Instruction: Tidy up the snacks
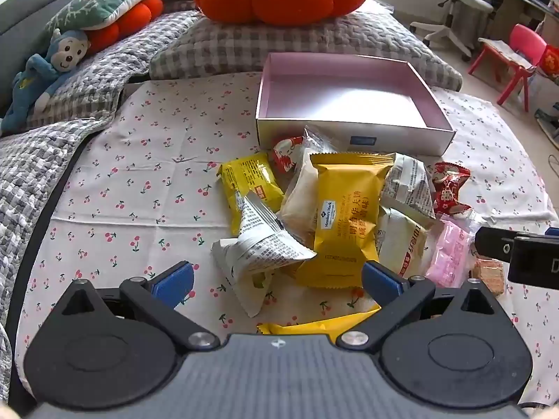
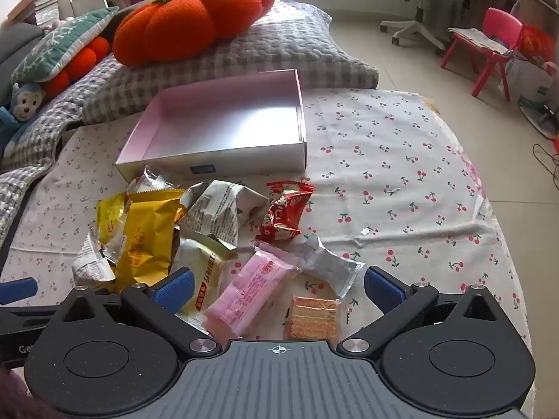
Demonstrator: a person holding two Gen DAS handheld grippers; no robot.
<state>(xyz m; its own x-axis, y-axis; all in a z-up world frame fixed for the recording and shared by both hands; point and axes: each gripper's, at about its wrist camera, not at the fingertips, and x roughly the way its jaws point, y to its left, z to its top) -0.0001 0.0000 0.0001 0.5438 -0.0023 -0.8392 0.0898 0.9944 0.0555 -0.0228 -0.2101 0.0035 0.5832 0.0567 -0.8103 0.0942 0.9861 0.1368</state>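
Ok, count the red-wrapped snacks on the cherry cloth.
2. One red-wrapped snack sits just in front of the box; the other lies at the right edge of the heap of packets. More may be hidden beneath.

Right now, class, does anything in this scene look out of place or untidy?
Yes. The snack packets lie in a loose, overlapping heap on the cherry-print cloth, while the pink-lined box behind them holds nothing. Both grippers hang open over the heap.
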